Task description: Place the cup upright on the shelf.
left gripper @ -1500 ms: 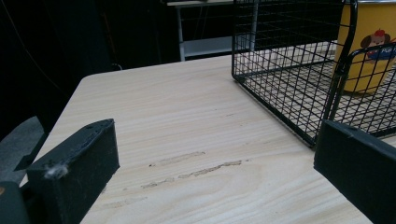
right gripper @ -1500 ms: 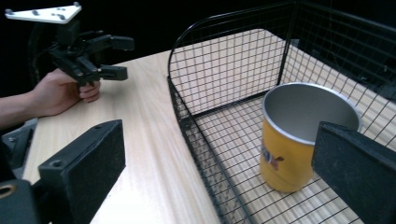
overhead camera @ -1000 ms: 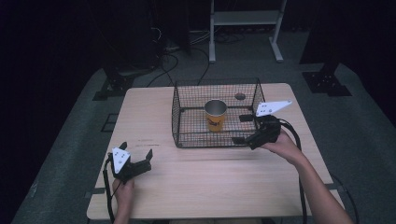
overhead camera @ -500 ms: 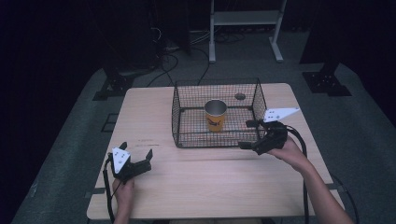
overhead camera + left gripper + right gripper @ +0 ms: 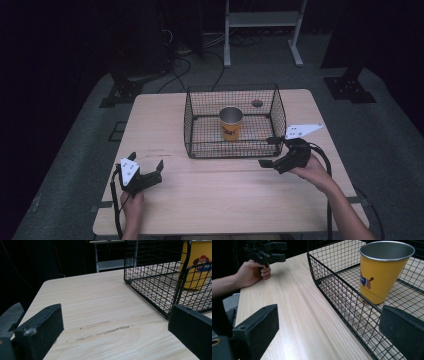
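Note:
A black wire basket (image 5: 235,146) stands at the middle of the wooden table (image 5: 225,192). Inside it a yellow metal cup (image 5: 231,125) with a cartoon dog stands upright. My right gripper (image 5: 268,151) is open, just outside the basket's near right corner, jaws pointing left. In the right gripper view the gripper (image 5: 327,340) faces the basket wall (image 5: 337,297), with the cup (image 5: 382,272) behind the wire. My left gripper (image 5: 146,161) rests open at the near left, well apart from the basket. In the left gripper view the gripper (image 5: 116,340) holds nothing, and the basket (image 5: 155,285) and cup (image 5: 197,265) show at right.
A small round hole (image 5: 257,103) sits in the table behind the basket. Bare wood runs along the front and left of the table. On the dark floor beyond are a white metal stand (image 5: 262,30), cables and black stand bases (image 5: 350,87).
My right gripper has drawn back from the basket's right side toward the near edge and dropped lower. The left gripper, basket and cup have stayed put.

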{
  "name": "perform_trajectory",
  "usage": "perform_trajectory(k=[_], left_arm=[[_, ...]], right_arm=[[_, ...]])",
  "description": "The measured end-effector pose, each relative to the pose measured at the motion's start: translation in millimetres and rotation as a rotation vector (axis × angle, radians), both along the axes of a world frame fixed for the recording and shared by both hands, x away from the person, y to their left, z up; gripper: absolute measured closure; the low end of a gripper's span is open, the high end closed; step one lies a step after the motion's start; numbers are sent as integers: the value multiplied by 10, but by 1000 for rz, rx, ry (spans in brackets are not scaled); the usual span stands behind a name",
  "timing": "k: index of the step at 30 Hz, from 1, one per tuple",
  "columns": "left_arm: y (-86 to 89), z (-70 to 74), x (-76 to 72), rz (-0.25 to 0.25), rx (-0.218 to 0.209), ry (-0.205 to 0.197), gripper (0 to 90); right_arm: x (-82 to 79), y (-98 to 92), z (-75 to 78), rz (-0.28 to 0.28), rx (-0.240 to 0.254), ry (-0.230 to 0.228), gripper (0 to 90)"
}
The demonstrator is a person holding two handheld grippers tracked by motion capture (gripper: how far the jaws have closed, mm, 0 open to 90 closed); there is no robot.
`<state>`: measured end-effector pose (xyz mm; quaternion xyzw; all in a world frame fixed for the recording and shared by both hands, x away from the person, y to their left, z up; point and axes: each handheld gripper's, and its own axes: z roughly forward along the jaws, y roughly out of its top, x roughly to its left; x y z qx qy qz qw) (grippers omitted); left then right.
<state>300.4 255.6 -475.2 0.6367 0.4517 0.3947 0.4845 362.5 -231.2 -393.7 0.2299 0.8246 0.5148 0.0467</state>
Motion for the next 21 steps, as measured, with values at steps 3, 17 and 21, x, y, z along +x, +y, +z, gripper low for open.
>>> perform_trajectory(k=[3,17,21], left_arm=[[1,0,1,0,0,0,0],[2,0,0,0,-1,1,0],[2,1,0,0,0,1,0]], right_arm=[[-23,-23,-26,-4,-3,0,22],[-155,-114,-97,-19,26,-1,22],[-200,-153,-111,-28,44,-10,22]])
